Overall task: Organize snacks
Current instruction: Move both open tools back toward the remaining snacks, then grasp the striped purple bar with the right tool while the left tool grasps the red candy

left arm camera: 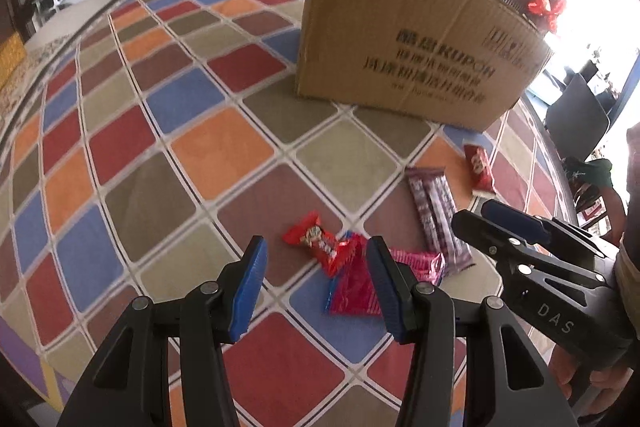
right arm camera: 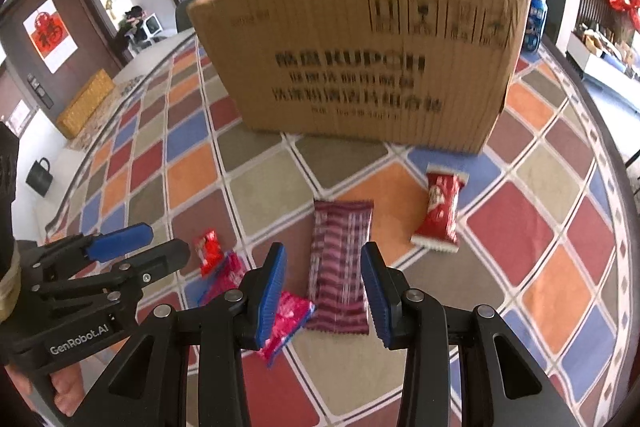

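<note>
Several snacks lie on a chequered tablecloth before a cardboard box [left arm camera: 400,47] [right arm camera: 360,67]. They are a small red candy packet [left arm camera: 316,239] [right arm camera: 210,253], a flat red packet [left arm camera: 354,291] [right arm camera: 224,279], a pink packet [left arm camera: 416,263] [right arm camera: 286,323], a long purple-striped packet [left arm camera: 436,219] [right arm camera: 340,263] and a red bar [left arm camera: 478,167] [right arm camera: 438,211]. My left gripper [left arm camera: 316,283] [right arm camera: 152,247] hangs open over the red packets, holding nothing. My right gripper [right arm camera: 324,291] [left arm camera: 488,219] is open above the purple packet, whose near end shows between its blue pads without contact.
The box stands upright at the far side of the table, its printed wall facing me. A blue can [right arm camera: 536,23] stands behind its right corner. The two grippers are close side by side. The table's curved edge [right arm camera: 608,131] runs along the right.
</note>
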`<state>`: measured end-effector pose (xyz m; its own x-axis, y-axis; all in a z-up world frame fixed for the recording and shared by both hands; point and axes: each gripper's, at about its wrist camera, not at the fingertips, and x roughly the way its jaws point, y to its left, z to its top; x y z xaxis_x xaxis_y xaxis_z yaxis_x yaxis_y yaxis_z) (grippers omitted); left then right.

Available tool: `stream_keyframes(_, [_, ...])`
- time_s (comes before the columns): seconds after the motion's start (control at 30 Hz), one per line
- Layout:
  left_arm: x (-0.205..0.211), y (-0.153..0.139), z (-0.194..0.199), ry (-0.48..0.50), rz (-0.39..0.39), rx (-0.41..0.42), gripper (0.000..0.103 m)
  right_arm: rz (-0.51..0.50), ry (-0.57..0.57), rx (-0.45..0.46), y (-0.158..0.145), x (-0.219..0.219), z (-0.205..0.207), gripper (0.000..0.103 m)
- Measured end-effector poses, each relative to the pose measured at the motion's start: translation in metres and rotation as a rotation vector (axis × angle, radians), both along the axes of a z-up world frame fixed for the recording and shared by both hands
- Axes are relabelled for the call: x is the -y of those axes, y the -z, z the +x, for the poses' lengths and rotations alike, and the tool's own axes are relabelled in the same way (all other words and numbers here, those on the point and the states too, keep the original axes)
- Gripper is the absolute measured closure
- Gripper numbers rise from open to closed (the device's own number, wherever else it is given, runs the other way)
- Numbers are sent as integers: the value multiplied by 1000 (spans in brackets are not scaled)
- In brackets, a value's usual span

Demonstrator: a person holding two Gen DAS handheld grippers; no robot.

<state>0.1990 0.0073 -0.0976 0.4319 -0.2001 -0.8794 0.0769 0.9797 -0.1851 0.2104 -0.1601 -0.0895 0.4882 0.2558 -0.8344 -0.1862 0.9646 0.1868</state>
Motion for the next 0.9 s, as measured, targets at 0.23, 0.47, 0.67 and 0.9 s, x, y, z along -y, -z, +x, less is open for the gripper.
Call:
stream_keyframes(0.23, [0, 11, 4, -16, -49, -16, 57, -11, 3, -28, 14, -1, -2, 53])
stream_keyframes(0.47, [0, 23, 15, -32, -63, -40, 62, -35, 7, -44, 25, -4, 6, 53])
stream_keyframes(0.67, [0, 27, 22, -36, -76, -44, 69, -53, 2, -57, 34, -9, 15, 53])
stream_keyframes(0.9, [4, 31, 27, -25, -57, -51, 78, -77, -5, -48, 38, -14, 23, 53])
